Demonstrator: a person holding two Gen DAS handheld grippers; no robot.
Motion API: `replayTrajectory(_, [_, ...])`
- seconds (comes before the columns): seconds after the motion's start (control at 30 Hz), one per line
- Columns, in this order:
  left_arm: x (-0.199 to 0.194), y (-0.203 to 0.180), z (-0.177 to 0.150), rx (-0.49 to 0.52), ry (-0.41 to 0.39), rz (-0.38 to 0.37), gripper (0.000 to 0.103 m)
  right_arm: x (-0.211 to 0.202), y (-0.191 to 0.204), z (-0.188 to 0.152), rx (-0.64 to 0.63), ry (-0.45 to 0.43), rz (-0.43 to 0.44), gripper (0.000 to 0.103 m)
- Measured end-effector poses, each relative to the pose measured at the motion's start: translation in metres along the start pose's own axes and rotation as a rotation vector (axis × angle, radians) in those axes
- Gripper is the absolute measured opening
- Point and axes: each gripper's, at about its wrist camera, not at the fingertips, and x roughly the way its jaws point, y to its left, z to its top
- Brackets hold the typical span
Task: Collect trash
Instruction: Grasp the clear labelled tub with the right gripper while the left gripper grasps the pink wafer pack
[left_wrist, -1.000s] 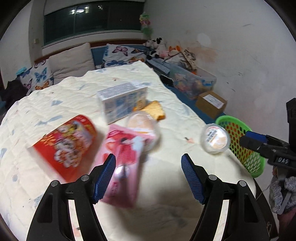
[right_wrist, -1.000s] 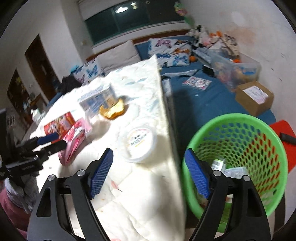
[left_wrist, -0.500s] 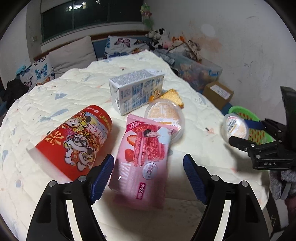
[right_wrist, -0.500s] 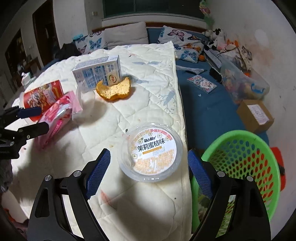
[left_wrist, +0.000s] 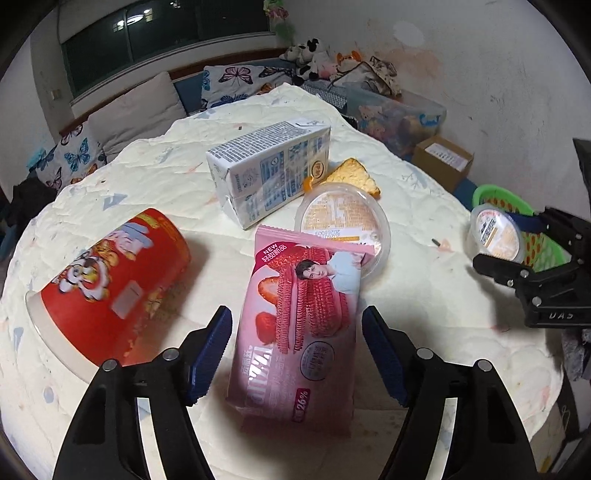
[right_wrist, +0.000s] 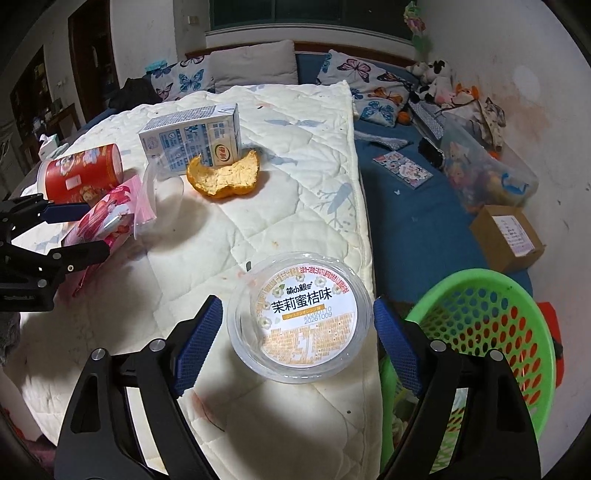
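A pink strawberry wafer packet (left_wrist: 295, 314) lies flat on the white quilt (left_wrist: 424, 295). My left gripper (left_wrist: 297, 332) straddles its lower half, jaws closing, pads just clear of its edges. A clear round dessert cup with an orange label (right_wrist: 299, 317) sits at the quilt's corner. It lies between the closing jaws of my right gripper (right_wrist: 297, 325), whose pads stand a hair off its rim. The green mesh basket (right_wrist: 480, 332) stands just right of that cup, below the quilt's edge, with some wrappers inside.
On the quilt also lie a tipped red paper cup (left_wrist: 110, 284), a blue-white milk carton (left_wrist: 269, 173), a second clear cup (left_wrist: 343, 218) and an orange peel (right_wrist: 225, 173). A cardboard box (right_wrist: 506, 236) and a plastic bin (right_wrist: 480, 166) stand on the blue floor mat.
Both grippers have come down and forward: the left from beside the pink packet to astride it, the right from facing the basket round to the clear cup, which now lies between its jaws.
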Motion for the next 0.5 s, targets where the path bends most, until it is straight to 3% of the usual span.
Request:
replayTrajectory(0.4, [0.02,0.009,0.0,-0.014,0.063,-0.004,0.071,-0.001,-0.001,-0.002,0.016,-0.005,0.012,0.07])
replayTrajectory(0.5, [0.021,0.009,-0.002,-0.02,0.067,-0.011,0.065,-0.004,-0.001,-0.003,0.019,-0.015,0.015,0.07])
